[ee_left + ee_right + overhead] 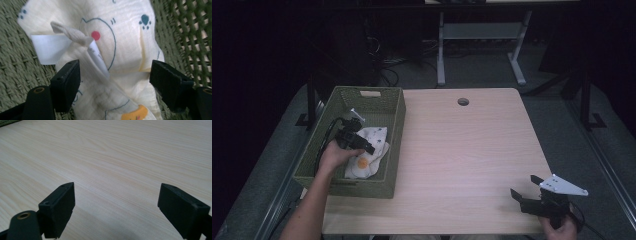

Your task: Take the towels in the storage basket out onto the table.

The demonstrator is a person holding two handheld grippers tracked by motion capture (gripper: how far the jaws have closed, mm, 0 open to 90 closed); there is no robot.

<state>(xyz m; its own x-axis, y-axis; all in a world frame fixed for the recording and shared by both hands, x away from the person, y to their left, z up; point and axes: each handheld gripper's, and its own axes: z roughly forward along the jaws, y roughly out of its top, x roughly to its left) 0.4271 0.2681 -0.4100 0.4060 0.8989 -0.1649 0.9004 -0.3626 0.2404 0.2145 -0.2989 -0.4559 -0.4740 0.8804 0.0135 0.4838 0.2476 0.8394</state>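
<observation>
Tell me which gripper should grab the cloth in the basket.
Left. The left gripper is open, jaws either side of the cream printed cloth inside the green basket. The right gripper is open over bare table at the near right corner, far from the basket.

A crumpled cream-coloured cotton cloth (371, 152), printed with thin blue cat outlines, small blue paw prints, a red dot and an orange patch, lay bunched on the floor of a green woven rectangular basket (394, 131). It sat in the basket's right half, close against the right wall, and stretched from about the middle toward the near end. A knotted off-white cloth loop (68, 33) and a white paper-like label (50, 47) stuck out at its far edge. The basket stood on the left part of the light wooden tabletop (472, 160).
</observation>
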